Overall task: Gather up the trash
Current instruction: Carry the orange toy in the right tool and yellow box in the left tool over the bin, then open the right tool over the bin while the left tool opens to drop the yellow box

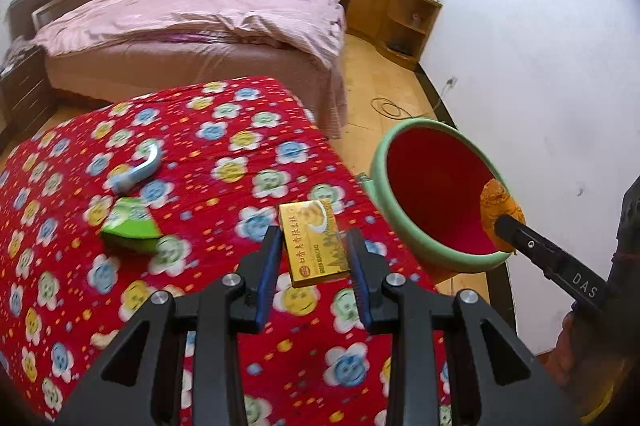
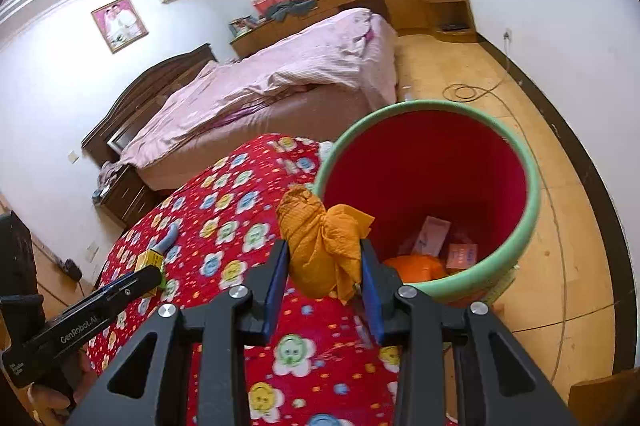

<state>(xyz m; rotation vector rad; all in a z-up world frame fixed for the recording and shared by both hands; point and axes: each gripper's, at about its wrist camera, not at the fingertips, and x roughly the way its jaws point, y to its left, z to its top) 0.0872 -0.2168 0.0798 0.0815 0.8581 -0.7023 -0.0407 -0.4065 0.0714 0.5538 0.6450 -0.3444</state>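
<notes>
My left gripper (image 1: 314,240) holds a gold green-bean-cake box (image 1: 311,241) between its blue pads, just above the red flowered cloth (image 1: 224,154). My right gripper (image 2: 323,258) is shut on a crumpled orange paper wad (image 2: 320,246), held beside the near rim of the green bin with a red inside (image 2: 532,202). In the left wrist view the wad (image 1: 500,214) hangs over the bin's rim (image 1: 378,162). A green carton (image 1: 130,226) and a pale blue curved piece (image 1: 138,168) lie on the cloth to the left.
The bin holds an orange bag (image 2: 418,266) and small pink packets (image 2: 432,234). A bed with a pink cover (image 1: 192,18) stands behind the table. Wooden cabinets (image 1: 384,6) line the far wall. A cable (image 2: 468,91) lies coiled on the floor.
</notes>
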